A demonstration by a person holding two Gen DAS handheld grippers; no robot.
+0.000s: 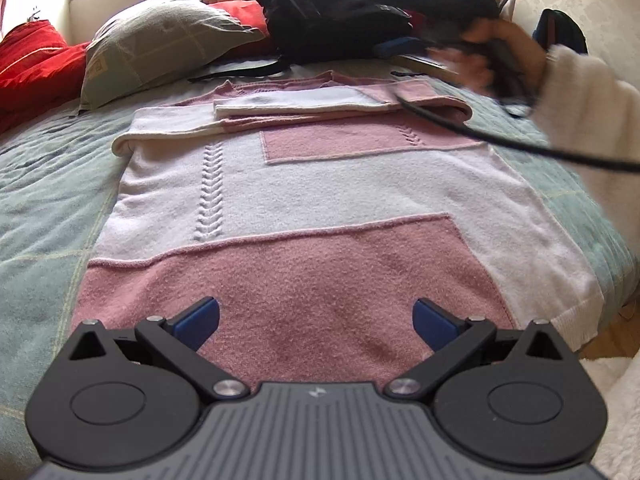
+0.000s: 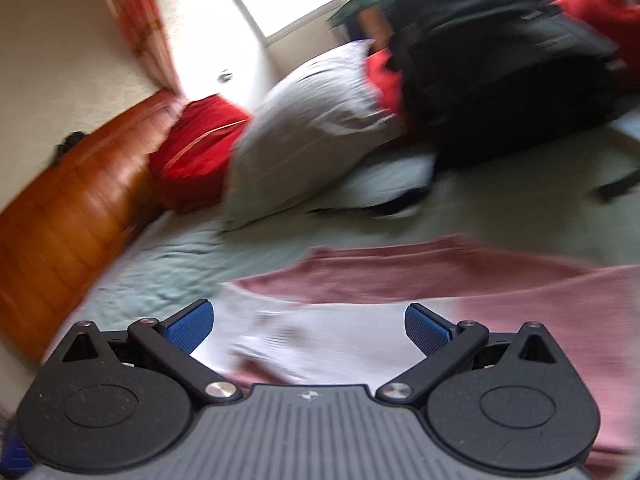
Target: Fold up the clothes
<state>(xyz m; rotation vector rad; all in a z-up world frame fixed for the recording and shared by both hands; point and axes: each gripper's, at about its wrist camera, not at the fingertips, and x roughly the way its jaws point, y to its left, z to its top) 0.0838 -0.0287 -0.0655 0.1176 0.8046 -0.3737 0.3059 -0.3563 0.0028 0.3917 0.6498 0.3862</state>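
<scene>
My left claw (image 1: 316,326) hangs released, its blue pads (image 1: 198,322) spread wide and gripping nothing, just over the pink hem band of the sweater (image 1: 304,196) that lies flat on the green bedspread (image 1: 40,200). My right claw (image 2: 308,328) is likewise released and empty, low over the sweater's (image 2: 440,280) white and pink cloth; that view is smeared with motion, so I cannot tell whether it touches the knit. Outward from the left claw toward 12 o'clock, the body runs smooth up to the collar, and both sleeves (image 1: 320,106) already lie folded across the chest. At 2 o'clock a hand (image 1: 500,56) in a fluffy white sleeve holds the other tool, with a black cable (image 1: 520,144) trailing over the sweater's right edge. I judge the sleeve folds done; the body has not yet been folded hem to collar. Beyond, at 11 o'clock, sit a grey pillow (image 1: 160,44) and a black backpack (image 1: 340,4).
</scene>
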